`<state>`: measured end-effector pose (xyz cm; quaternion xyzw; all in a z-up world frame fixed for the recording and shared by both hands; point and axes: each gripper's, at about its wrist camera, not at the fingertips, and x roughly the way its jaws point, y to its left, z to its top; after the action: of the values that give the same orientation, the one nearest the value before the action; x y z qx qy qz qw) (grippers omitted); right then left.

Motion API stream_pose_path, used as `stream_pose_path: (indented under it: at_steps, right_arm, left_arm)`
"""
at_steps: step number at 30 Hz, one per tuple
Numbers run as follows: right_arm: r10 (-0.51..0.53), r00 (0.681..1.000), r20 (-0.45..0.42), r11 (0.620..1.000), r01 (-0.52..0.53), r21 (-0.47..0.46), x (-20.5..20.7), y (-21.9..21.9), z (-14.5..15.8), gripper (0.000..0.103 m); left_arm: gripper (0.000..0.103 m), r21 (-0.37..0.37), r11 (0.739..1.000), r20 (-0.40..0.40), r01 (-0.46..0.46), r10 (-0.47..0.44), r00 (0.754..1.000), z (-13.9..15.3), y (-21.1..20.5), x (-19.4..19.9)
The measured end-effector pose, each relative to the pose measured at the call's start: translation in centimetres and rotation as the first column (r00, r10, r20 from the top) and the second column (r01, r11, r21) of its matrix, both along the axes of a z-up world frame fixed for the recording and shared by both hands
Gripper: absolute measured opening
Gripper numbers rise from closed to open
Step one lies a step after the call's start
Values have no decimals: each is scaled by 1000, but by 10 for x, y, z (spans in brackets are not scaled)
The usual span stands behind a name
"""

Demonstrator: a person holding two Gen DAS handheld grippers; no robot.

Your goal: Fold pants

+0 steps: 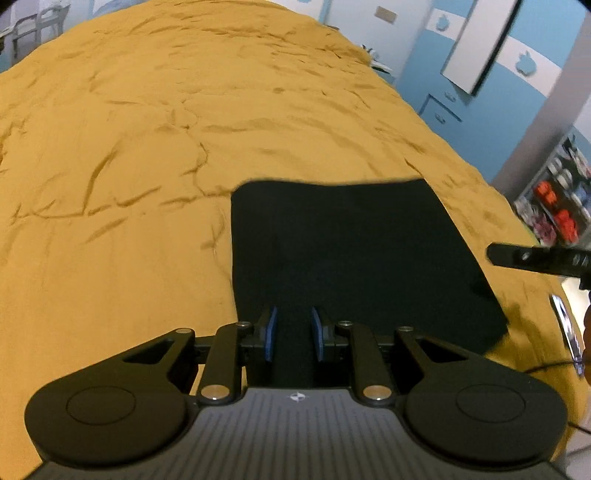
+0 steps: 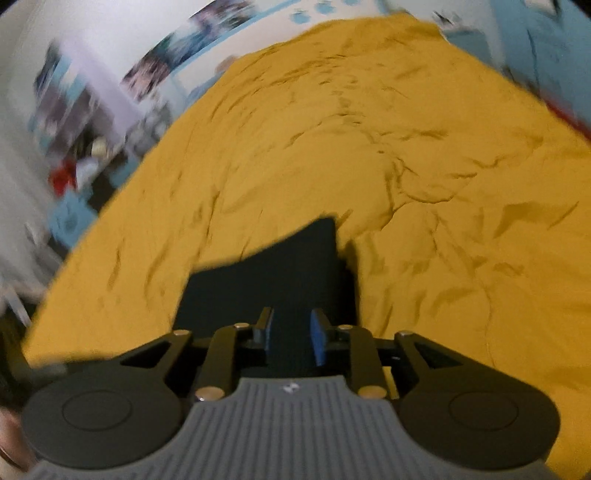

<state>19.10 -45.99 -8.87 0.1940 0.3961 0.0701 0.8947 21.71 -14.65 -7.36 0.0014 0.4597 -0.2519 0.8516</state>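
Note:
The black pants (image 1: 354, 254) lie flat as a folded rectangle on the yellow bedspread (image 1: 147, 147). My left gripper (image 1: 293, 314) hangs over their near edge with its blue pads apart; only dark cloth shows in the gap and no fold is lifted. A finger of the right gripper (image 1: 524, 256) pokes in above the bed just off the pants' right side. In the right wrist view the pants (image 2: 288, 266) show as a dark wedge under my right gripper (image 2: 291, 315), whose pads stand apart and press on nothing. That view is blurred.
The wrinkled bedspread (image 2: 443, 184) covers the whole bed. Shelves with orange and white items (image 1: 557, 206) stand beyond the bed's right edge, below a blue wall with a pale panel (image 1: 476, 44). A chair (image 1: 33, 26) stands at the far left. A thin cable (image 1: 546, 365) trails at the right.

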Motion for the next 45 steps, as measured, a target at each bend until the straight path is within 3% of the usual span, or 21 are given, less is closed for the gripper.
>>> stream_pose_path:
  at_steps: [2, 3, 5, 7, 12, 14, 19, 22, 26, 29, 31, 34, 41, 45]
  right_arm:
    - [41, 999, -3, 996, -42, -78, -17, 21, -6, 23]
    - [55, 998, -4, 989, -55, -138, -25, 30, -11, 33]
    - [52, 998, -28, 964, -57, -258, -37, 44, -28, 36]
    - [47, 998, -29, 951, -53, -303, -45, 51, -43, 44]
    - [2, 999, -54, 969, -16, -246, -51, 42, -59, 48]
    - [5, 998, -58, 964, -20, -265, -54, 45, -58, 48]
    - [27, 994, -103, 935, -62, -351, -66, 59, -56, 48]
    - [17, 995, -94, 927, -51, -371, -77, 62, -46, 48]
    - [-1, 996, -87, 937, -30, -349, -89, 60, -29, 48]
    - [-22, 998, -67, 960, 3, -279, -92, 53, -15, 49]
    - [-45, 998, -49, 973, 32, -229, -90, 47, -8, 60]
    - [-65, 997, -27, 988, 61, -144, -82, 37, -2, 67]
    - [-141, 988, -57, 989, 143, 25, -49, 6, -4, 67]
    - [-167, 982, -88, 977, 177, 119, -28, -13, -18, 66]
  left_arm:
    - [22, 20, 999, 10, 26, -26, 1000, -1, 1, -17]
    - [22, 33, 999, 12, 35, -35, 999, -2, 1, -23]
    - [22, 42, 998, -2, 45, -45, 999, -7, 3, -35]
    - [22, 34, 999, -31, 41, -40, 999, -14, 6, -42]
    - [22, -14, 1000, -94, -4, 2, 996, -31, 17, -49]
    - [22, -17, 1000, -95, -4, 2, 995, -30, 19, -53]
    - [21, 32, 998, -98, 61, -58, 993, -27, 12, -65]
    - [21, 73, 992, -43, 105, -102, 994, -16, 6, -79]
    - [22, 15, 994, -14, 111, -111, 994, 2, 12, -82]
    - [26, -31, 997, 13, 69, -68, 998, 13, 22, -75]
    - [33, -60, 998, 35, 25, -23, 999, 19, 28, -66]
    - [40, -100, 994, 36, -39, 43, 998, 23, 35, -48]
    - [50, -191, 973, -27, -127, 124, 992, 17, 37, 7]
    - [52, -252, 956, -73, -151, 137, 988, 0, 35, 34]
